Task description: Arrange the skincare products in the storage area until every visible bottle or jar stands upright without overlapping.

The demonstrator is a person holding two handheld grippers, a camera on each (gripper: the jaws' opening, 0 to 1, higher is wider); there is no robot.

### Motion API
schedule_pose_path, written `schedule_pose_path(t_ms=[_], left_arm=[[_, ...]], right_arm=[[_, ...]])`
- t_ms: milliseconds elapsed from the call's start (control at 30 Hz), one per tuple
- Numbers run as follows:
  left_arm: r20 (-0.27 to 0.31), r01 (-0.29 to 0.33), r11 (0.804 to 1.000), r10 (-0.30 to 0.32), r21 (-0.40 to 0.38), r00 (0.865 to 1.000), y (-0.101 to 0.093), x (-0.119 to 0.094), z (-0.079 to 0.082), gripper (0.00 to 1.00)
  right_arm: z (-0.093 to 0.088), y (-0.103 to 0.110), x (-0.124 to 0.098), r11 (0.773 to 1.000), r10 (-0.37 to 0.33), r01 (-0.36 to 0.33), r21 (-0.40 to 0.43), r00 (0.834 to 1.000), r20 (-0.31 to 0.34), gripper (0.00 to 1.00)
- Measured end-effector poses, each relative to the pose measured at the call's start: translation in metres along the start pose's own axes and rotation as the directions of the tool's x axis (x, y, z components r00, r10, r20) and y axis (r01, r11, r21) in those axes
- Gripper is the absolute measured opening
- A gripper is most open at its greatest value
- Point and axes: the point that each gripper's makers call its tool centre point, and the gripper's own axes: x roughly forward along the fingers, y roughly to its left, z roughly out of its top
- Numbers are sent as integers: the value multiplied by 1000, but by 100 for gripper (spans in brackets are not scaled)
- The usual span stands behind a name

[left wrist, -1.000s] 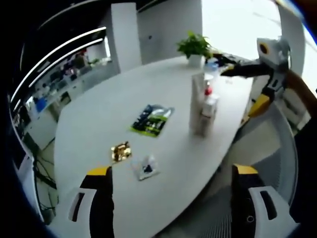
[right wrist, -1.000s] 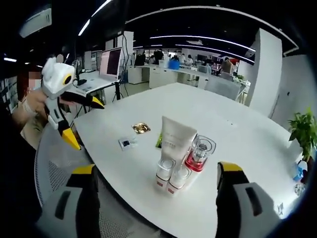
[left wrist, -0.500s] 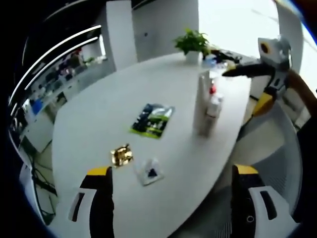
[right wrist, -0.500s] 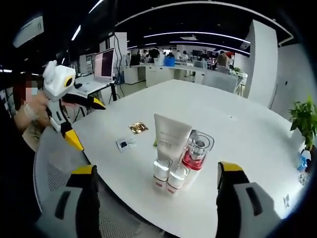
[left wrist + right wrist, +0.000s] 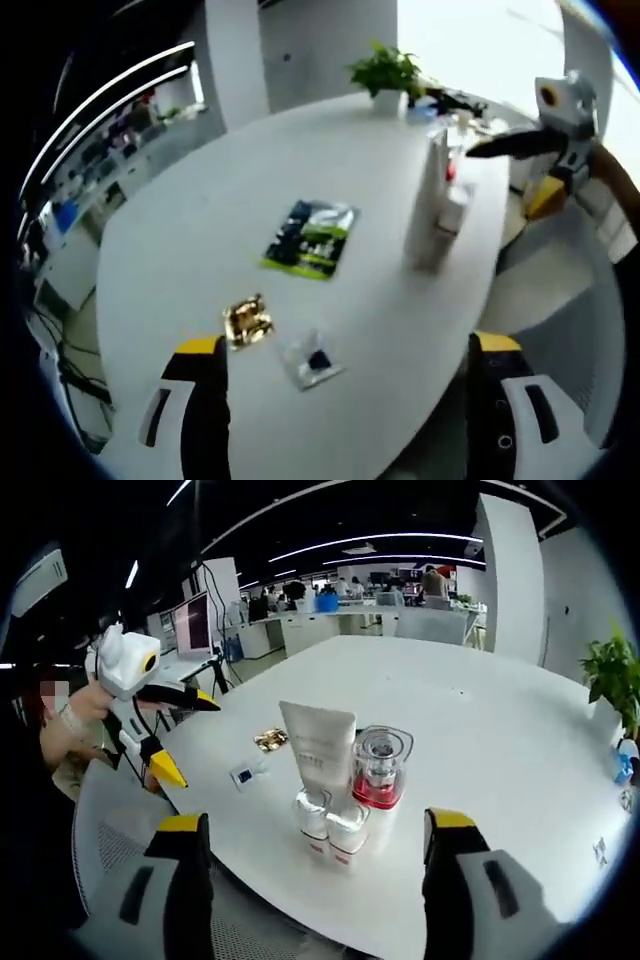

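The big oval table (image 5: 480, 720) was plain white, and the tall squeeze tube (image 5: 320, 750) on it was white too, with a little dark writing. Next to it the clear glass bottle (image 5: 380, 770) had a red bottom part, and the two small white bottles (image 5: 330, 832) had thin red bands low down. The flat packet (image 5: 312, 236) was dark blue and bright green, the crinkly wrapper (image 5: 246, 322) was shiny gold, the small clear sachet (image 5: 312, 362) had a dark blue square, and the leafy plant (image 5: 385, 72) was green in a white pot.
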Motion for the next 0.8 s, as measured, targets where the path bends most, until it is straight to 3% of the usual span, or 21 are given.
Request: schedule_pose_path(t_ms=[200, 400, 500, 567, 800], left_arm=[[12, 17, 1000, -17, 9, 1000, 8, 15, 11, 92], [46, 49, 999, -49, 2, 998, 21, 40, 30, 77], [69, 84, 996, -85, 26, 994, 23, 54, 41, 61], [89, 91, 996, -92, 17, 992, 25, 63, 49, 57], [57, 96, 994, -99, 46, 993, 42, 88, 57, 48]], right_arm=[[-5, 0, 1, 1000, 24, -24, 17, 1000, -18, 76], [-9, -4, -1, 998, 16, -15, 57, 1000, -17, 69], [-10, -4, -3, 997, 16, -15, 77, 1000, -14, 66], [-10, -5, -3, 995, 12, -12, 103, 1000, 0, 63], [-10, -9, -8, 990, 15, -18, 143, 1000, 23, 56]])
